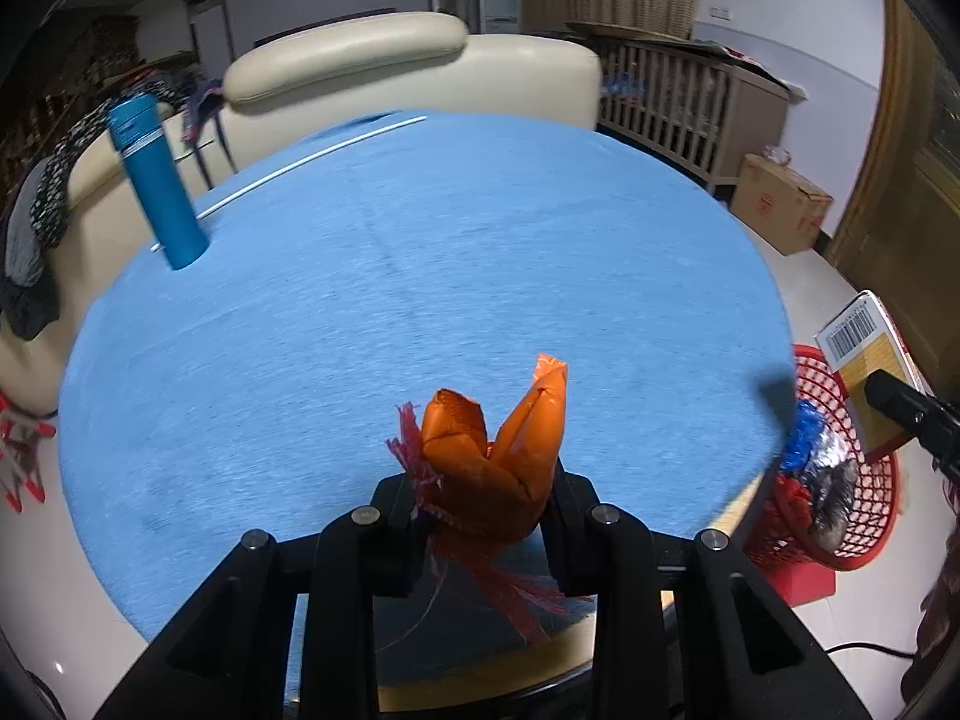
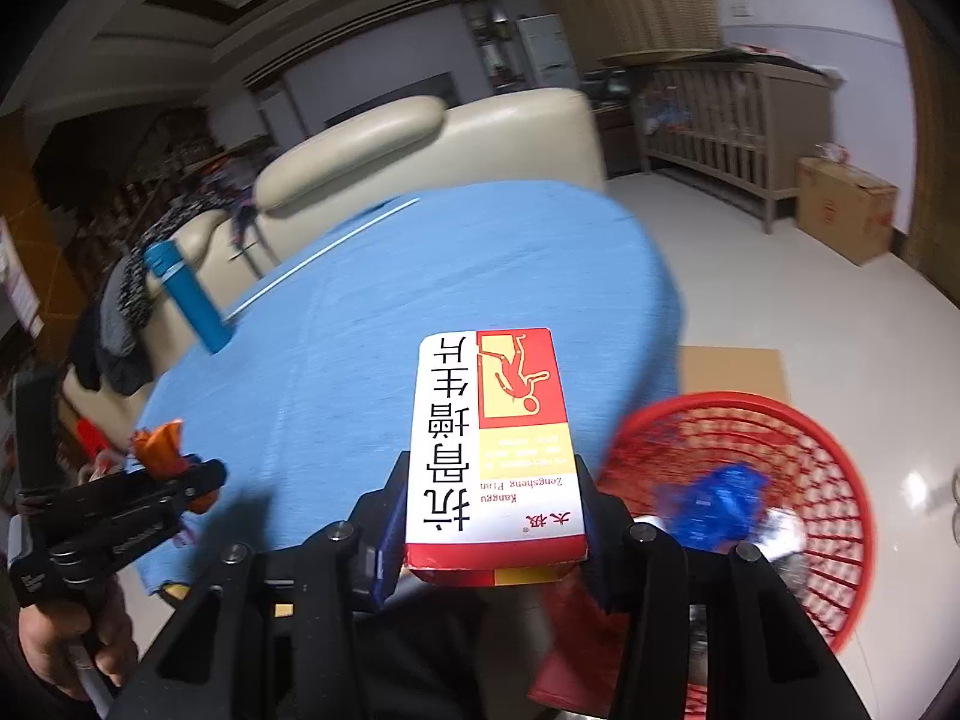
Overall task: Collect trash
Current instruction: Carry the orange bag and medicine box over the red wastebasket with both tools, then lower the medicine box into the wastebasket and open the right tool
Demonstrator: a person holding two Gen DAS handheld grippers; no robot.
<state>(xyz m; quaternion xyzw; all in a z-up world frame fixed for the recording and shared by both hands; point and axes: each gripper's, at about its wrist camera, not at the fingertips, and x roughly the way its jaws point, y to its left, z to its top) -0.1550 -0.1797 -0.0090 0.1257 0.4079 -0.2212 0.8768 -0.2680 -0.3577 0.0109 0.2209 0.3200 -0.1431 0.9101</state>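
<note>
My left gripper is shut on a crumpled orange wrapper with red netting, held above the near edge of the blue table. It also shows at the left of the right wrist view. My right gripper is shut on a red, white and yellow medicine box, held at the table's right edge beside the red mesh basket. The box and basket also show at the right of the left wrist view. The basket holds blue and silvery wrappers.
A blue flask stands on the table's far left, next to a thin white stick. A cream sofa stands behind the table. A wooden crib and a cardboard box are at the back right.
</note>
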